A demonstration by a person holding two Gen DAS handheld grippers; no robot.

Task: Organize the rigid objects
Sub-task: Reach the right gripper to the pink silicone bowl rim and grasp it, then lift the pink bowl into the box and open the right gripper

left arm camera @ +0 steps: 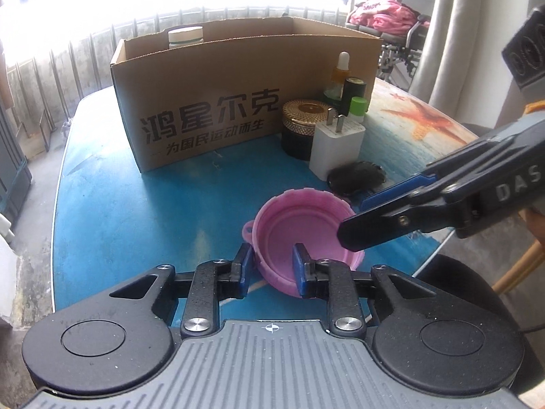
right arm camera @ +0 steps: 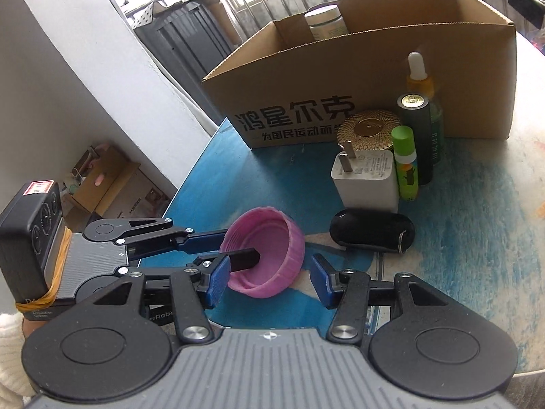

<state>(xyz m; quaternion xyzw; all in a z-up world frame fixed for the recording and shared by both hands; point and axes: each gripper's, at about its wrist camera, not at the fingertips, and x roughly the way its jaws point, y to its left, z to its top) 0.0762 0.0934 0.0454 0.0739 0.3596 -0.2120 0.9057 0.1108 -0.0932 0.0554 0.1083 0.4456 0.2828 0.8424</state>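
Note:
A pink plastic cap (left arm camera: pixel 299 228) lies open side up on the blue table; it also shows in the right wrist view (right arm camera: pixel 269 252). My left gripper (left arm camera: pixel 272 269) is shut on the cap's near rim, one finger inside and one outside. My right gripper (right arm camera: pixel 269 279) is open, its fingers on either side of the cap's near edge, not touching it. In the left wrist view it (left arm camera: pixel 361 220) reaches in from the right over the cap. A cardboard box (left arm camera: pixel 238 102) stands behind, with a white-lidded jar (left arm camera: pixel 185 37) inside.
Beside the box stand a gold-lidded black jar (right arm camera: pixel 369 129), a white charger plug (right arm camera: pixel 366 177), a green lip balm (right arm camera: pixel 405 163), a dark tube (right arm camera: pixel 417 136) and a dropper bottle (right arm camera: pixel 420 78). A black oval case (right arm camera: pixel 371 230) lies near the cap. The table edge (left arm camera: pixel 58 204) is on the left.

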